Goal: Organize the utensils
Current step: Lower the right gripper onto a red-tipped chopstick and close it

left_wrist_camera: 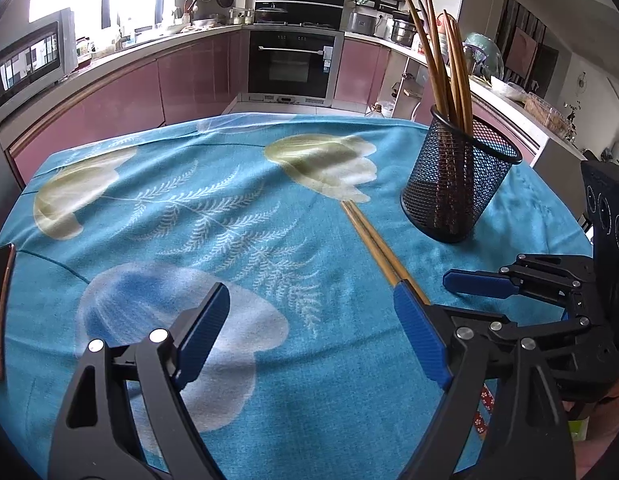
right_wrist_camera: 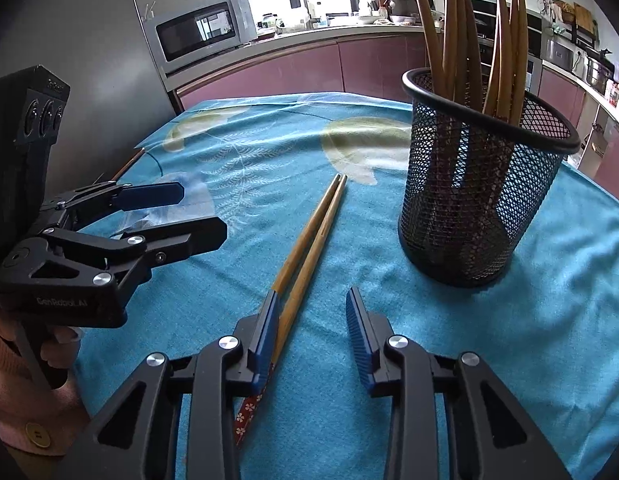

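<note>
Two wooden chopsticks point(right_wrist_camera: 313, 232) with red patterned ends lie side by side on the blue tablecloth. My right gripper point(right_wrist_camera: 313, 292) is low over their thick ends. One stick runs along the inside of the left pad point(right_wrist_camera: 267, 332). The right pad point(right_wrist_camera: 359, 328) stands apart from them, so the jaws are open around the pair. A black mesh cup point(right_wrist_camera: 477, 200) holding several more chopsticks point(right_wrist_camera: 461, 32) stands upright to the right. In the left wrist view my left gripper point(left_wrist_camera: 311, 292) hovers wide open and empty, left of the chopsticks point(left_wrist_camera: 373, 244), the right gripper point(left_wrist_camera: 449, 296) and the cup point(left_wrist_camera: 457, 184).
The floral blue tablecloth point(left_wrist_camera: 189, 220) covers a round table that drops off at the far edge toward pink kitchen cabinets. A microwave point(right_wrist_camera: 201, 30) stands beyond the table on the left, an oven point(left_wrist_camera: 291, 64) straight behind. A hand in a pink sleeve point(right_wrist_camera: 13, 360) holds the left gripper point(right_wrist_camera: 205, 212).
</note>
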`<action>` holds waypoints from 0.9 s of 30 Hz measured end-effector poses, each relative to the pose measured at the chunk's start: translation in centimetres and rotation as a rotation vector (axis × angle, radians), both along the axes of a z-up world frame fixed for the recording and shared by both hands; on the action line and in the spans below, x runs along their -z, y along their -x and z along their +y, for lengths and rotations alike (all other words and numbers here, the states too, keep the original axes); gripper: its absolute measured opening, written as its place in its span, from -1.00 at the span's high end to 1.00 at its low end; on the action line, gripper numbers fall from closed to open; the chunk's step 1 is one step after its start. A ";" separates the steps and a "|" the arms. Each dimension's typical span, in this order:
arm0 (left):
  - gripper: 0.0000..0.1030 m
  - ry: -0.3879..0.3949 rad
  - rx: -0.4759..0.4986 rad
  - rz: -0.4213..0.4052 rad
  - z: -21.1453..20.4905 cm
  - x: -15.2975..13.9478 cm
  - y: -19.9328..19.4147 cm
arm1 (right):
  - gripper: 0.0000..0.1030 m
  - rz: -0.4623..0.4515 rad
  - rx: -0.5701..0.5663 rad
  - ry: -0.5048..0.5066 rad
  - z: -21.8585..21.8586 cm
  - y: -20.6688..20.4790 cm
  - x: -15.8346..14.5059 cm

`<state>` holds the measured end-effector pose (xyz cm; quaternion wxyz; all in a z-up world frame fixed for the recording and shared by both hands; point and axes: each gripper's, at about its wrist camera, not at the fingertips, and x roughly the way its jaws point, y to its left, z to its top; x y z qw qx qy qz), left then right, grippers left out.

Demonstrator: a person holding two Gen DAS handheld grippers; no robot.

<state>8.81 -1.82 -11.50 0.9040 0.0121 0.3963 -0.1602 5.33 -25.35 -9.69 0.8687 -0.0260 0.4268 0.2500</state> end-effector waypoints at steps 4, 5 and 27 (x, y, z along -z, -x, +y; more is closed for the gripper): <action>-0.58 -0.006 0.009 0.009 -0.4 0.2 -0.1 | 0.56 0.006 0.014 -0.002 -0.3 -0.2 0.1; -0.58 -0.008 0.014 0.011 -0.6 0.2 -0.1 | 0.58 0.007 0.020 -0.005 -0.4 -0.3 0.2; -0.25 -0.071 0.087 0.096 -4.7 1.9 -2.8 | 0.62 0.037 0.036 -0.068 -2.1 -0.3 0.3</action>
